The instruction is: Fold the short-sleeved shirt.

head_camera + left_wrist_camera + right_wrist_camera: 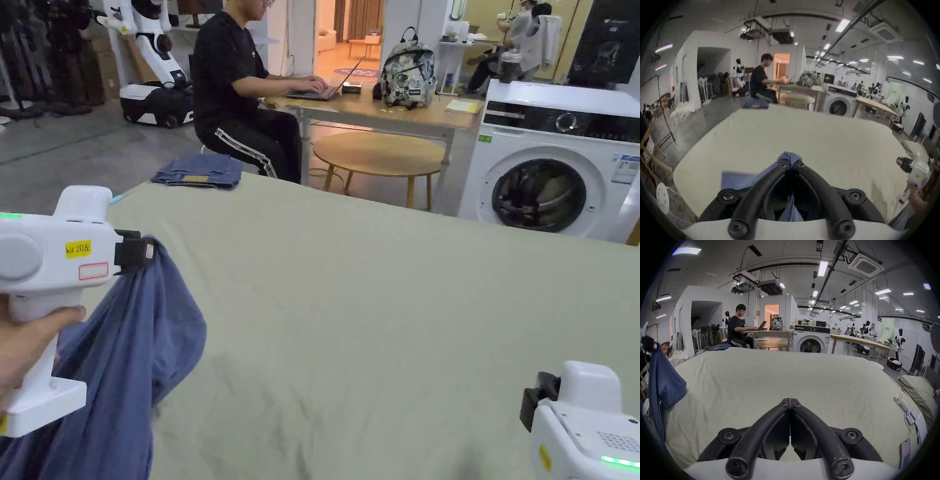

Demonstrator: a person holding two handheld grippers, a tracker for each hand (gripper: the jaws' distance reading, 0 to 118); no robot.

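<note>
The left gripper (790,160) has its jaws closed on a fold of the blue shirt (119,350), which hangs from them above the left edge of the table (375,300); the lower part of the shirt is cut off by the frame, so its shape is hard to tell. The right gripper (790,402) has its jaws pressed together with nothing between them, above the table; in the head view its tips are cut off.

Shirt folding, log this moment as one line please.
stage: shirt lifted, unfolded | left hand-held gripper: shut on blue shirt, hanging over green table cover | right hand-held gripper: shut, empty
</note>
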